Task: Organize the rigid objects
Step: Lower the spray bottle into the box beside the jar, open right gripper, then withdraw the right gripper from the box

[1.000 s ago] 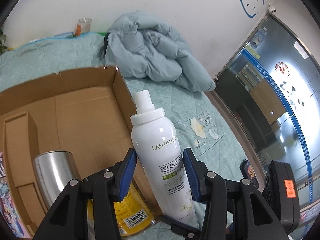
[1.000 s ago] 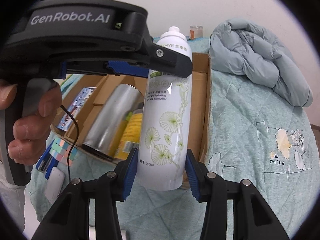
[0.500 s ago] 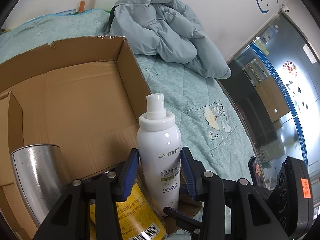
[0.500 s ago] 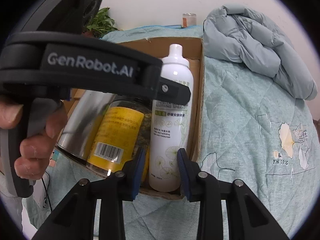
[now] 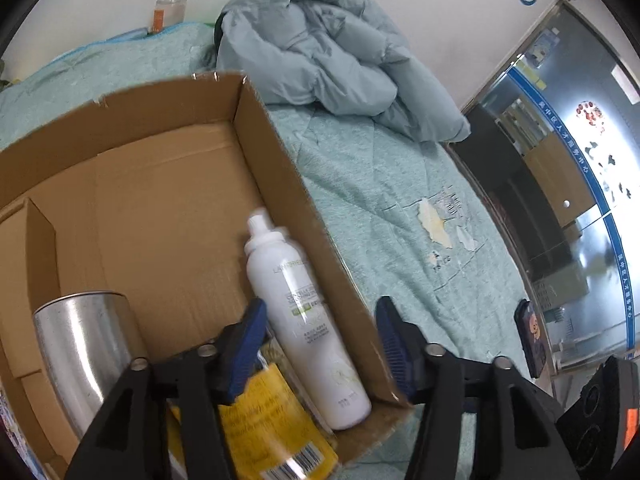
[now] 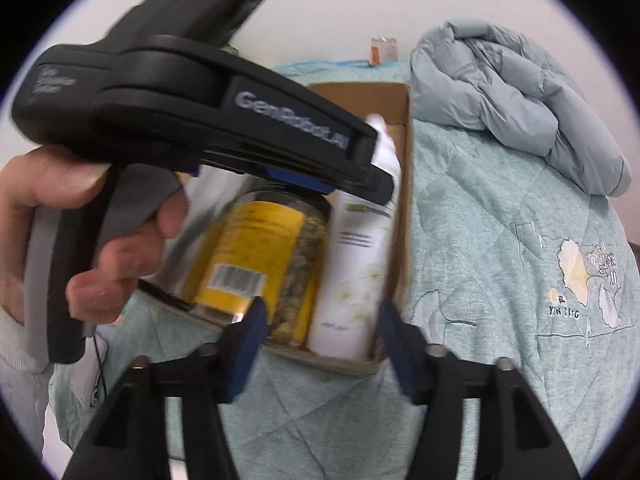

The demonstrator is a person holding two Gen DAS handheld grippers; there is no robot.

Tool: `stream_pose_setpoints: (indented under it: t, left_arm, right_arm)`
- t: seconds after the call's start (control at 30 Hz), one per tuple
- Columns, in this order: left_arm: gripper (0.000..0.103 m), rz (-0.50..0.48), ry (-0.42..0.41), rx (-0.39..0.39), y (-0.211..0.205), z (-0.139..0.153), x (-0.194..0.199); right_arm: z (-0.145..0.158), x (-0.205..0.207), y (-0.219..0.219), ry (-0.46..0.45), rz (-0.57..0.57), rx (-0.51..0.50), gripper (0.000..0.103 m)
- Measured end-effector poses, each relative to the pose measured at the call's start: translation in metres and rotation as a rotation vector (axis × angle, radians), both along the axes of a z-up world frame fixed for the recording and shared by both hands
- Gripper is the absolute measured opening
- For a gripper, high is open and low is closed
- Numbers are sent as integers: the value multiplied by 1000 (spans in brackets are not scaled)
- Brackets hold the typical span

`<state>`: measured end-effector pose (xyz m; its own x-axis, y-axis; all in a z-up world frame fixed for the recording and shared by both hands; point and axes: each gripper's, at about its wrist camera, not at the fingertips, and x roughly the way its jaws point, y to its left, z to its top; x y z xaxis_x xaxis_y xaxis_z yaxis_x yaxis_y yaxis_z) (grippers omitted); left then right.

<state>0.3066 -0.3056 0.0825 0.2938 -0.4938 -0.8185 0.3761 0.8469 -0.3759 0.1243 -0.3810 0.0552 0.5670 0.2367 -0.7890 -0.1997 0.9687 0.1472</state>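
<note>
White spray bottle (image 5: 304,320) is down in the cardboard box (image 5: 168,208), lying against the box's right wall, nozzle toward the far end, base at the near right corner. Left gripper (image 5: 320,344) jaws opening, pads clear of the bottle on both sides, bottle in the gap below them. Right gripper (image 6: 320,344) jaws opening too, hovering at the box's near edge, nothing pinched. Beside the bottle: yellow-labelled glass jar (image 6: 260,264) touching it, then a steel tumbler (image 5: 84,352) further left, both on their sides. Hand (image 6: 100,248) on the left gripper's handle shows in the right wrist view. Box sits on a teal quilt (image 5: 400,208); grey-blue puffer jacket (image 5: 332,60) bunched near the wall
</note>
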Motion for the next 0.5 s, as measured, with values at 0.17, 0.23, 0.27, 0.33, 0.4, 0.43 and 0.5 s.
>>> stream_pose_setpoints:
  t: [0.17,0.23,0.27,0.33,0.4,0.43,0.5]
  left_arm:
    - [86,58,-161,18,34,34,-43]
    - [93,96,-221,32,53,46,-66]
    - [94,115,-250,44,61,50,-77]
    - [95,155,-328,84,80,60,-104]
    - [95,217,-423,180,99,74,-137]
    - [95,225,-458,205,104,79,-150]
    - [97,244,-512,240,122,96,-181]
  right_arm:
    - [-5,-36,6,-50,29,11,96]
    - [-8,-48,7,-48,18,11,102]
    - [-10,-54,8,-42,14,10,102]
    - [-11,-65,10,-30,-4,6,102]
    - [-10,-74,15,-22,-5,-4,102]
    - [-9,-78,18,-24,-1,-13,102]
    - [-4,-90,24,-39,9,-34,102]
